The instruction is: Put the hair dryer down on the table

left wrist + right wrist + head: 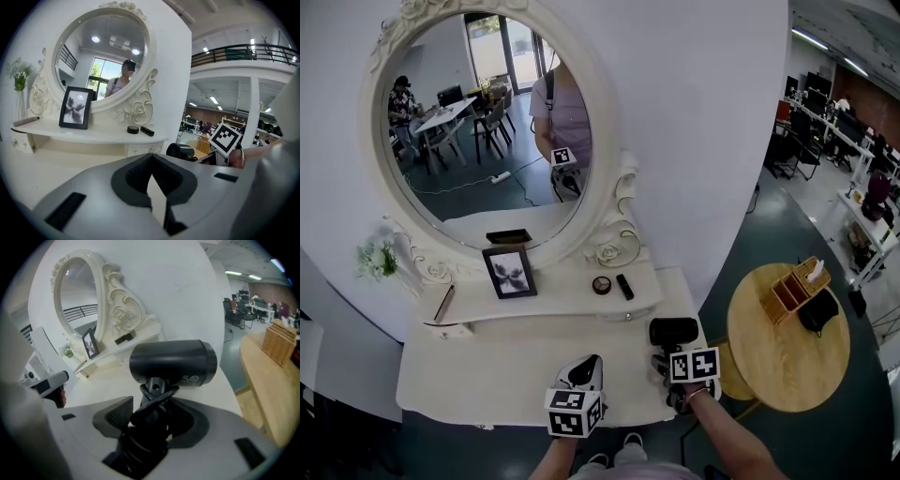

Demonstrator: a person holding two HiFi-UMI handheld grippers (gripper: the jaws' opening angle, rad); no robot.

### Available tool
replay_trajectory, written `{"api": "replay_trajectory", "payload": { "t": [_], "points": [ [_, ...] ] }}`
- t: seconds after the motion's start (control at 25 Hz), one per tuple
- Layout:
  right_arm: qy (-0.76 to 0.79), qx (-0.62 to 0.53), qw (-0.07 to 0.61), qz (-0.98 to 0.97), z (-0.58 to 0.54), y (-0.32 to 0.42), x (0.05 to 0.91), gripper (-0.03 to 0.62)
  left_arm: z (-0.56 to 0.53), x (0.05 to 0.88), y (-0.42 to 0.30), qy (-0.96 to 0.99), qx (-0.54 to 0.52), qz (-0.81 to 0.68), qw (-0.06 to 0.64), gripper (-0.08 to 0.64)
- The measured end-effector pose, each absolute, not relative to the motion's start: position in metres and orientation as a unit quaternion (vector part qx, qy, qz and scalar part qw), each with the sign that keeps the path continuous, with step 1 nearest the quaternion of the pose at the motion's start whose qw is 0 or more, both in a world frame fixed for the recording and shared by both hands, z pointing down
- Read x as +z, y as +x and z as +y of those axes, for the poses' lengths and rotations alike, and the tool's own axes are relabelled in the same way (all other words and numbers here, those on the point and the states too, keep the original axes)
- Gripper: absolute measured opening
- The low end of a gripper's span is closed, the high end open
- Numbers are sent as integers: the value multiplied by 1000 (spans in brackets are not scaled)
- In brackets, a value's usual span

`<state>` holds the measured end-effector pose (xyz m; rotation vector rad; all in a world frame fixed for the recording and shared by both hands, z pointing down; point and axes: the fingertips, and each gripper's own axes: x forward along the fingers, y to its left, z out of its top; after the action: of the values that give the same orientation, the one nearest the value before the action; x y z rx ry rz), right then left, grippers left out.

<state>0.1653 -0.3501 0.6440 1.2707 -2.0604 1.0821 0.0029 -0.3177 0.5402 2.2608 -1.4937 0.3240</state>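
Observation:
My right gripper [672, 364] is shut on the handle of a black hair dryer [673, 331], over the right front part of the white dressing table [487, 366]. In the right gripper view the dryer's barrel [173, 362] lies level, crosswise above the jaws. Its handle, wound with black cord [150, 427], sits between the pads of the right gripper [152, 417]. Whether the dryer touches the tabletop I cannot tell. My left gripper [581, 373] hovers over the table's front edge, just left of the dryer. Its jaws meet at the tips with nothing between them [151, 161].
On the shelf under the oval mirror [487, 122] are a picture frame [509, 272], a round compact [601, 285], a black tube [624, 286] and a pencil [443, 304]. A round wooden table [769, 356] with a wooden organiser [797, 288] stands close on the right.

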Motion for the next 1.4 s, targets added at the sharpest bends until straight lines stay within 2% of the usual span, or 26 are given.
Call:
{"api": "replay_trajectory", "payload": {
  "t": [1.04,1.4],
  "points": [
    [455,392,310,-737,-352,158,660,245,-317,539,-1,802,109,-550,207,0],
    [462,389,293,-741,-353,159,655,258,-314,540,-6,802,109,-550,207,0]
  ]
}}
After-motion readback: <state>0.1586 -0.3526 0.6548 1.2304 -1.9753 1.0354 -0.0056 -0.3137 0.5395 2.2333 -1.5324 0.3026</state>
